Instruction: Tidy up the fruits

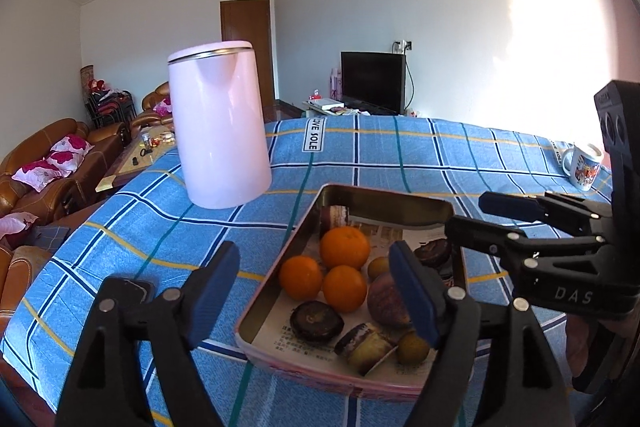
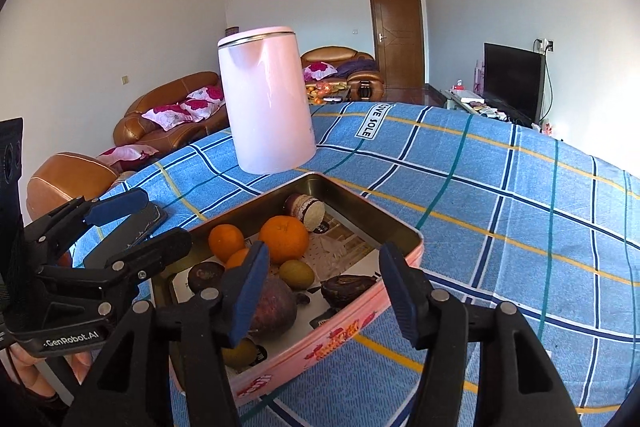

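A pink metal tin point(image 1: 308, 375) point(image 2: 320, 351) lined with paper sits on the blue checked tablecloth. It holds three oranges point(image 1: 344, 247) point(image 2: 284, 238), a dark red apple point(image 1: 386, 301) point(image 2: 274, 309), small green fruits point(image 2: 296, 273), dark wrinkled fruits point(image 1: 316, 321) point(image 2: 346, 289) and a cut purple piece point(image 1: 364, 347). My left gripper point(image 1: 316, 295) is open and empty over the tin's near left side. My right gripper point(image 2: 324, 291) is open and empty above the tin's front edge; it also shows in the left wrist view point(image 1: 472, 215).
A tall pink kettle point(image 1: 218, 131) point(image 2: 268, 103) stands behind the tin. A mug point(image 1: 582, 167) stands at the far right edge. A dark phone point(image 2: 132, 231) lies left of the tin. Sofas, a coffee table and a TV lie beyond the table.
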### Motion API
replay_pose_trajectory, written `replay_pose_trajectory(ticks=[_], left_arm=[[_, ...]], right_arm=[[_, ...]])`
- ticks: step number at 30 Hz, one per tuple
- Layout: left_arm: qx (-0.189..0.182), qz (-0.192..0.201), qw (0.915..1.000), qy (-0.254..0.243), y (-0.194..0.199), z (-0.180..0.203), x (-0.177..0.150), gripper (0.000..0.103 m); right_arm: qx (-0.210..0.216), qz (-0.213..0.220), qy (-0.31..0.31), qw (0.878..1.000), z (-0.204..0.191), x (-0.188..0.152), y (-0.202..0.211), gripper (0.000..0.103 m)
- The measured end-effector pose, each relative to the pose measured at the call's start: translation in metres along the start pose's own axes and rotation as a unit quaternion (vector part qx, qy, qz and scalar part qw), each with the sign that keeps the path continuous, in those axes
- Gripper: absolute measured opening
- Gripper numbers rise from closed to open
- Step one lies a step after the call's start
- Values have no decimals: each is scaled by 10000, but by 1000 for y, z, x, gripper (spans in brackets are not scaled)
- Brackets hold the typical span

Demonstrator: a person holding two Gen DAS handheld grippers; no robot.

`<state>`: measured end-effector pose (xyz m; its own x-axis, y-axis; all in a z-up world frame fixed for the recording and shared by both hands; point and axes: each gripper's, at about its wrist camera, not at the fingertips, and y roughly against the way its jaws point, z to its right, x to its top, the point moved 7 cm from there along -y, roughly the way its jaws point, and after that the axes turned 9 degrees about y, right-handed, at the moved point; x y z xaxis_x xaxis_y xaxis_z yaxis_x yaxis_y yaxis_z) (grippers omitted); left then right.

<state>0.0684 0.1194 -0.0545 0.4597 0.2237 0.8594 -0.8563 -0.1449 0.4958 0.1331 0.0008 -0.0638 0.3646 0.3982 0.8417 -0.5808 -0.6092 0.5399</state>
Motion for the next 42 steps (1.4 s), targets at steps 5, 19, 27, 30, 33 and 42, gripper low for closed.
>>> replay_pose_trajectory(ticks=[5,19,27,30,33,42], left_arm=[[-10,74,10000,24,5,3,1,79],[-64,215,9997,-53,13,20,4,91],[-81,212,9997,-118,15,26,4,91],[-79,209,9997,-130,15,28,4,91],[-86,213,9997,-127,15,28,4,91],[-115,231,9995,-157,17,36,2,95]], right_arm=[[-190,123,-37,9997,7,-2,18,62],[-409,331,-54,9986,17,-6,53,66],[-495,351,-101,9981,25,-10,60,68],[-496,352,-118,9981,26,-12,62,68],[-508,363,-131,9980,27,-12,63,68],[-537,406,-216,9975,32,-18,70,68]])
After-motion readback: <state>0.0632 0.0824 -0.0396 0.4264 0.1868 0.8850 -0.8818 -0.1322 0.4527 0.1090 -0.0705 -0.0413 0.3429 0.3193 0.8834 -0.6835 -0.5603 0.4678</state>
